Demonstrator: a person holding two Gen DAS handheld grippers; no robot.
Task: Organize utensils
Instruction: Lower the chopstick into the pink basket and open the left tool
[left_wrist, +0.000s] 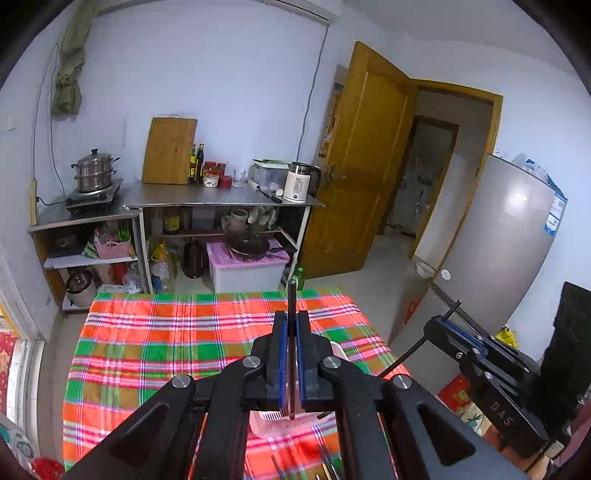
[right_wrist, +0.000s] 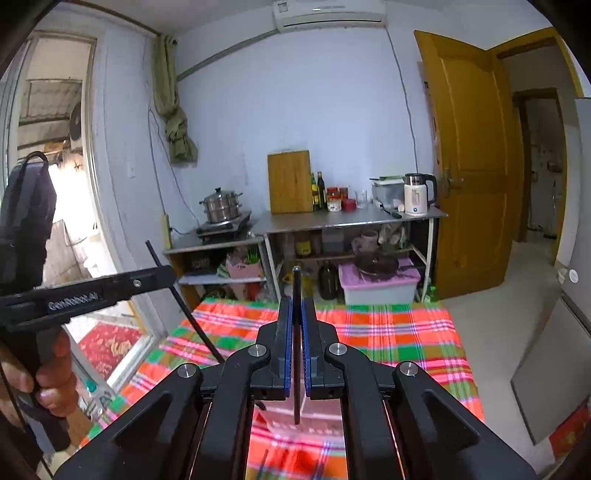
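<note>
In the left wrist view my left gripper (left_wrist: 291, 314) is shut on a dark chopstick (left_wrist: 291, 295) that stands upright between the blue pads, its lower tip over a pink plastic holder (left_wrist: 275, 424) on the plaid tablecloth (left_wrist: 166, 350). To the right, my right gripper (left_wrist: 433, 326) is shut on a second thin dark chopstick (left_wrist: 406, 356). In the right wrist view that gripper (right_wrist: 296, 301) holds its chopstick (right_wrist: 296, 284) upright above the pink holder (right_wrist: 314, 413). At the left, my left gripper (right_wrist: 168, 275) carries its slanted chopstick (right_wrist: 192, 317).
More utensils (left_wrist: 328, 470) lie on the cloth near the front edge. Beyond the table stand a steel counter (left_wrist: 221, 197) with a kettle (left_wrist: 299, 182), a steamer pot (left_wrist: 94, 171) and a cutting board. An open wooden door (left_wrist: 362, 166) and a fridge (left_wrist: 498, 251) are at the right.
</note>
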